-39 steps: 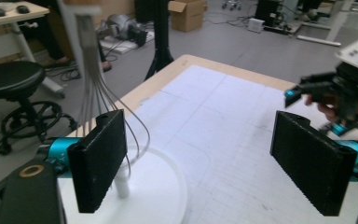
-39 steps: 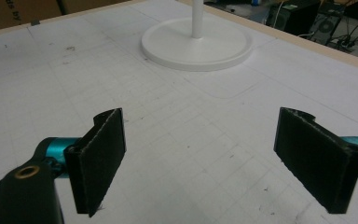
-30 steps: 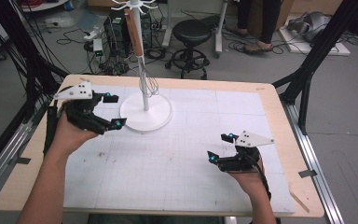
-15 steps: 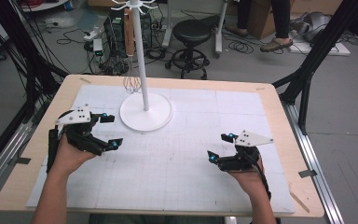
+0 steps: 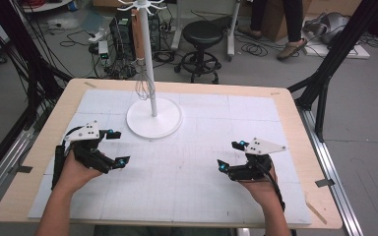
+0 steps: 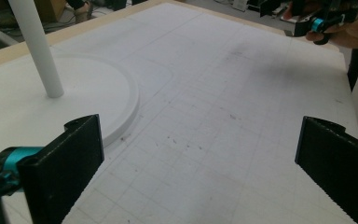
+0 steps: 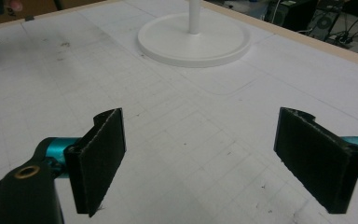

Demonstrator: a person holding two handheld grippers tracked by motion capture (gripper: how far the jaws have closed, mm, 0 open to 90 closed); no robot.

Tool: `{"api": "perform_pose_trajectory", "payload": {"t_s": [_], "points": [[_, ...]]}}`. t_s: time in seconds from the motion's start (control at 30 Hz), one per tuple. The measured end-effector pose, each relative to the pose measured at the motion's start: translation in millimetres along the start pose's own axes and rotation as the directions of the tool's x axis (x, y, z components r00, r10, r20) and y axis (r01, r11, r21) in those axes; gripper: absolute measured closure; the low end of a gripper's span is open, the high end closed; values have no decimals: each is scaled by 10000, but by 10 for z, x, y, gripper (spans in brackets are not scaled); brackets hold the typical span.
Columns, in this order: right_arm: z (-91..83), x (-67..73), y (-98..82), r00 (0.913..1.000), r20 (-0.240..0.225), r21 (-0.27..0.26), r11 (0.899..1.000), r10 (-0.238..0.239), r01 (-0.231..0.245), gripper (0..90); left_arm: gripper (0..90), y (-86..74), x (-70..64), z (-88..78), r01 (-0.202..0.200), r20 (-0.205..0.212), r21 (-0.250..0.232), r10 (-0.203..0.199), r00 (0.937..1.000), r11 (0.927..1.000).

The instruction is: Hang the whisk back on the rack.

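Left gripper (image 5: 117,147), at the lower left of the high view: jaws spread wide, having just been opening, with nothing between them; in the left gripper view its two black jaws frame bare gridded mat (image 6: 223,116). Right gripper (image 5: 230,155), at the lower right of the high view: jaws likewise spread and empty, seen in the right gripper view standing apart over the mat. Both grippers sit low over the table (image 5: 295,113), each held in a hand (image 5: 71,172) entering from the bottom edge, well apart from one another. Between and beyond them, at the upper centre of the high view, stands a white stand (image 5: 153,118) with a round base and an upright pole; the left gripper lies near the base's lower left edge, clear of it. A whisk (image 5: 141,81) hangs beside the pole, upper left of centre, its wire loops above the base's far rim and its brown handle uppermost.
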State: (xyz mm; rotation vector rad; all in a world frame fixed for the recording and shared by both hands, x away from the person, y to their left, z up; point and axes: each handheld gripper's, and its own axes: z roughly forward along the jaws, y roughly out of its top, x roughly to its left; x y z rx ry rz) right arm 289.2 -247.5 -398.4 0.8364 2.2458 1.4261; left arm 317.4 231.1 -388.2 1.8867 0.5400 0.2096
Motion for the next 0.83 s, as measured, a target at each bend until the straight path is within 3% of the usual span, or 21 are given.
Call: {"api": "perform_pose_trajectory", "payload": {"t_s": [0.13,0.83], "points": [[24,3,-2,10000,-37,98,9999,-42,42,156,16,-35,18,2,11,-197,191,-7,9998,9998],[30,-11,-13,10000,-69,124,9999,24,-23,156,16,-125,51,72,279,-279,781,-258,9993,9966]]}}
